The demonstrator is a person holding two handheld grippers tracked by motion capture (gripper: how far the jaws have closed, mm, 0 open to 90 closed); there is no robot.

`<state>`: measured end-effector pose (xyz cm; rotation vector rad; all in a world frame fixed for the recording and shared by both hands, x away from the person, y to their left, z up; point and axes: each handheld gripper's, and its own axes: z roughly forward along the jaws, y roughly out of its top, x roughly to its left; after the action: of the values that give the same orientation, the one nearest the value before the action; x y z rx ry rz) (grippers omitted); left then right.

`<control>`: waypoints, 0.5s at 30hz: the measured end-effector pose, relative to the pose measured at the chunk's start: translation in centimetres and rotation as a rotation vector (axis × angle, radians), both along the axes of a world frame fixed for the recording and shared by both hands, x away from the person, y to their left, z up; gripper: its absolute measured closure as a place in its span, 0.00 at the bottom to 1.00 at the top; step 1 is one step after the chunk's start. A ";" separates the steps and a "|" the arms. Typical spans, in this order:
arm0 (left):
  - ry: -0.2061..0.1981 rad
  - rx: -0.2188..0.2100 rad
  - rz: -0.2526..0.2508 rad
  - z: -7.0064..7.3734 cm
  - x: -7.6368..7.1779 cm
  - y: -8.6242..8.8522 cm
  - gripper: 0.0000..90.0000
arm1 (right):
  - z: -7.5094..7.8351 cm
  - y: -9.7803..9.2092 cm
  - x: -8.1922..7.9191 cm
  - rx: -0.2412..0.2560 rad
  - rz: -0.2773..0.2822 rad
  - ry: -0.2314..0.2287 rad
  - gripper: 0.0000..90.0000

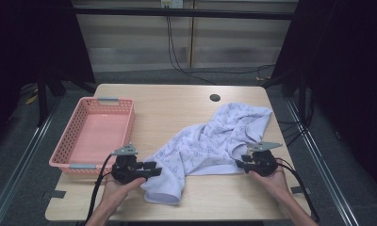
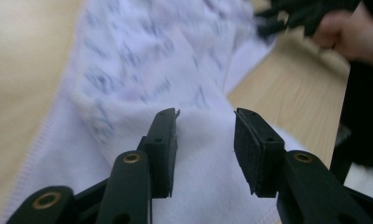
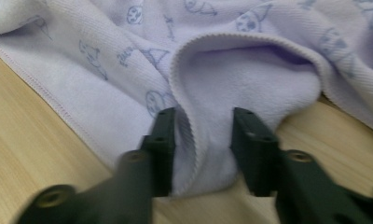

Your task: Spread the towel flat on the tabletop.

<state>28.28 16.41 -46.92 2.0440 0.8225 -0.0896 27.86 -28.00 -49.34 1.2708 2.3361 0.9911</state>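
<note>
Straddling soft, ribbed-edge lilac terry towel (image 3: 250, 70): both parted grippers' black jaws.

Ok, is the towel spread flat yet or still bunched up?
Bunched. The towel lies crumpled diagonally across the table, with a folded edge humped between the open right gripper jaws.

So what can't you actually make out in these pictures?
- Towel print: too small in the high view, blurred in the left gripper view.
- Table under the towel: hidden.
- Right gripper: the fold between its open jaws hides whether they touch cloth.
- Basket near wall: partly behind the left gripper.
</note>
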 end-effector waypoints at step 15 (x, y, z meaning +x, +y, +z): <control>0.020 0.144 -0.050 -2.8 -1.0 -2.9 0.91 | 2.0 -0.6 -7.4 0.144 -0.004 -0.050 0.50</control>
<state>27.32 13.50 -49.69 2.2027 0.8107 -0.0803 20.42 -28.57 -47.30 1.2856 2.2588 1.1956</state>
